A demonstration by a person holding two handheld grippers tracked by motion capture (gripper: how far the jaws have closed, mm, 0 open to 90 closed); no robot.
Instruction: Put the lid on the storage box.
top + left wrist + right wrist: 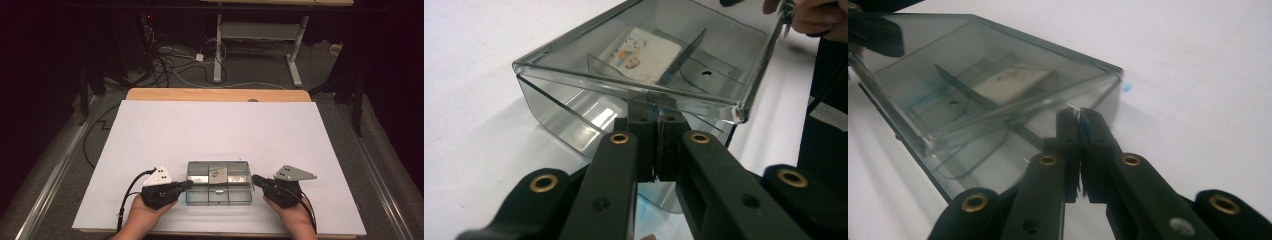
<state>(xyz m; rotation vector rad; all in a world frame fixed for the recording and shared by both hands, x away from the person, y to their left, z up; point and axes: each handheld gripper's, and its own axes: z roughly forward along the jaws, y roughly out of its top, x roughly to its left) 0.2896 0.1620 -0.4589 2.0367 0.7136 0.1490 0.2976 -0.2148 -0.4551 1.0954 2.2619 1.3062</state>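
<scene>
A smoky clear plastic compartment box [201, 196] sits near the front edge of the white table top. Its lid [199, 170] is lifted and tilted. A small printed card [218, 173] shows through the plastic, also seen in the left gripper view as the card [644, 52] and in the right gripper view as the card [1010, 82]. My left gripper [189, 184] is at the box's left end, shut on the thin lid edge [639, 90]. My right gripper [254, 178] is at the right end, its jaws pinching the lid's edge [1098, 85] there.
A white sheet [215, 130] covers the table, with a wooden strip [215, 94] at the far edge. Beyond it, cables [170, 62] lie on the floor near another table's white legs [218, 55]. Dark curtains stand on both sides.
</scene>
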